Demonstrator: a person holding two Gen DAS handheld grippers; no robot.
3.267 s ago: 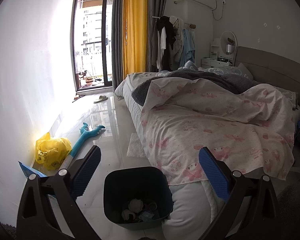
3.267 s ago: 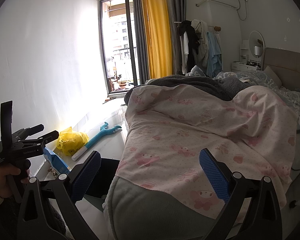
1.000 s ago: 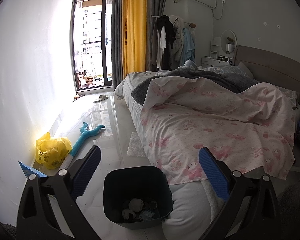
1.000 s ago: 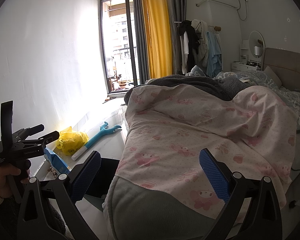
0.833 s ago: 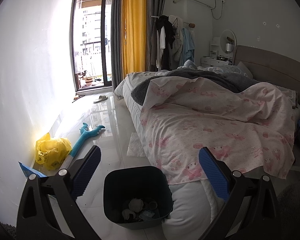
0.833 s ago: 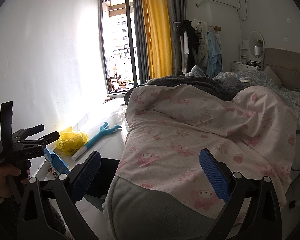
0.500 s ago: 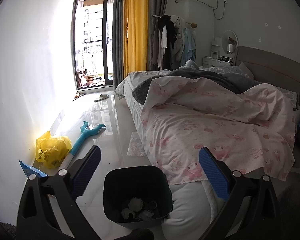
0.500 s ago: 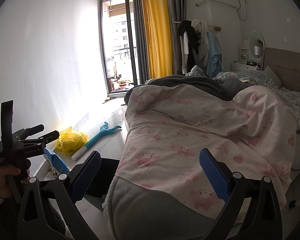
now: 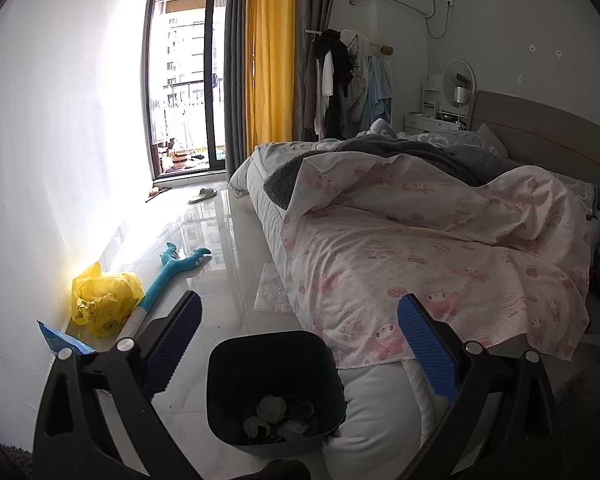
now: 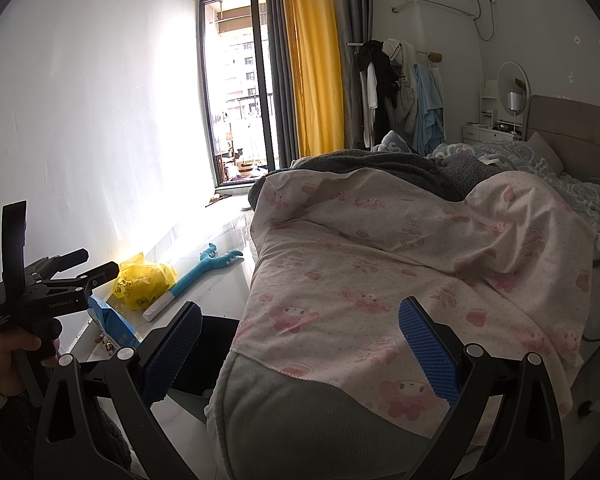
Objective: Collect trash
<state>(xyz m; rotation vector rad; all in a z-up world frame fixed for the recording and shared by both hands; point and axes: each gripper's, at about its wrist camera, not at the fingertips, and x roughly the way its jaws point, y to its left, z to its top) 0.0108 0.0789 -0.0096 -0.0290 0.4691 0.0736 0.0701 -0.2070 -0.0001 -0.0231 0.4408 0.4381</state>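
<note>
Beside the bed (image 9: 440, 248): dark trash bin (image 9: 236, 384) holding crumpled waste | left gripper (image 9: 300, 344) fingers released | right gripper (image 10: 300, 344) fingers released.

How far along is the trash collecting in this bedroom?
Some is done: the dark bin by the bed already holds crumpled scraps. Nothing is in hand; the left gripper and right gripper are both open and empty. Left on the floor: a yellow plastic bag, a blue packet by the wall, and a bubble-wrap sheet beside the bed.
</note>
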